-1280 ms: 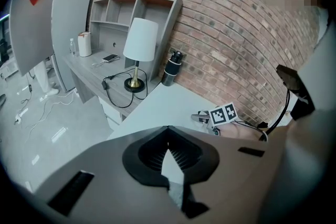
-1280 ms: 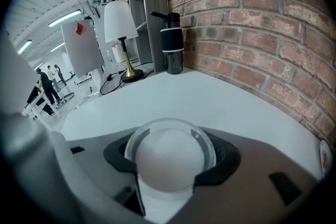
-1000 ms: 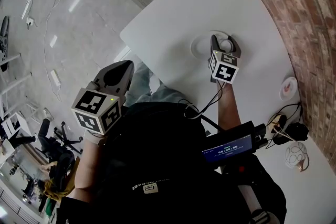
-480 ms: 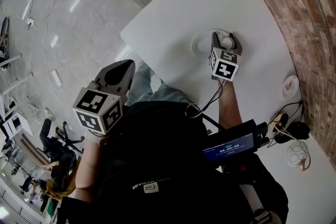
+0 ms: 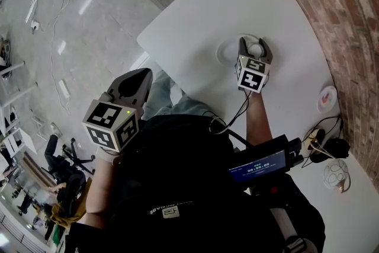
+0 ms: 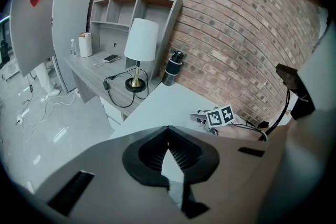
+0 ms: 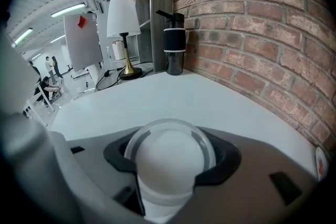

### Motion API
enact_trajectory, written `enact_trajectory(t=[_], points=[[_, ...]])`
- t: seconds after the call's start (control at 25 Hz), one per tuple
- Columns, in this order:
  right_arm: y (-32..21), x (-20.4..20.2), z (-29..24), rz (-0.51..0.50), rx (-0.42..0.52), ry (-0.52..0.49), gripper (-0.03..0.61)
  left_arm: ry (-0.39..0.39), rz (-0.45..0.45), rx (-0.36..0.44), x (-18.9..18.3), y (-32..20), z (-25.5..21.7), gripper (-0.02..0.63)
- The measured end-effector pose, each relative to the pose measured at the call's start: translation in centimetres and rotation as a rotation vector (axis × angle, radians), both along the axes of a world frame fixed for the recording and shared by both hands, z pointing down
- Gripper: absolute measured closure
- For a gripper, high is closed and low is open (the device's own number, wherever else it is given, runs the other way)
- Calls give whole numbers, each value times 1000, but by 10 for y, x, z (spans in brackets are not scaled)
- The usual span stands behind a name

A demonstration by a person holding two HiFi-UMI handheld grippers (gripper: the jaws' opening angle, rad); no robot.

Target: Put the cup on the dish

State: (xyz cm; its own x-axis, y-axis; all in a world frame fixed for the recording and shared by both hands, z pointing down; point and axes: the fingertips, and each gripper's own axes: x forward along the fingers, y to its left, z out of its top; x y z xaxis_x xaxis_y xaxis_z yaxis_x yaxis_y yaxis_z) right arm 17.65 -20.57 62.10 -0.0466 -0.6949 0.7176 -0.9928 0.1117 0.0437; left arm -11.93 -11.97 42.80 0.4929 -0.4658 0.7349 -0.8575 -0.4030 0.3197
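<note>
The person is at the putting-down step. The right gripper [image 5: 254, 45] has its two jaws pressed on the sides of the white cup [image 7: 170, 157], so the cup is held tight. Seen from above, the cup is at the right part of the round white dish [image 5: 227, 51], which lies on the white table [image 5: 195, 15] on the far side of the gripper. I cannot tell if the bottom of the cup touches the dish yet or hangs just over it.

I think the job is almost done. The next move needs a soft touch: lower the cup flat onto the dish, let the jaws go wide, then pull the gripper back without bumping the cup over.

The left gripper [image 5: 139, 77] is off to the left, near the person and past the table edge. Its jaws are closed together with nothing between them.

Now I count. There is one cup. There is one dish. There are two grippers. At the far end I see one lamp [image 7: 122, 18] and one black bottle [image 7: 174, 42] by the brick wall [image 7: 252, 23].
</note>
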Motion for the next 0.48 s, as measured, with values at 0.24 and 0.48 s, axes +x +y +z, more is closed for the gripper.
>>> enact_trajectory(t=[0.24,0.48], points=[[-1,-2,-4,-5,15,-14,316,5,-2,4,2,4,0,607],[0,-6,-4,-31,19,-18,316,11,-7,6,2,6,0,607]])
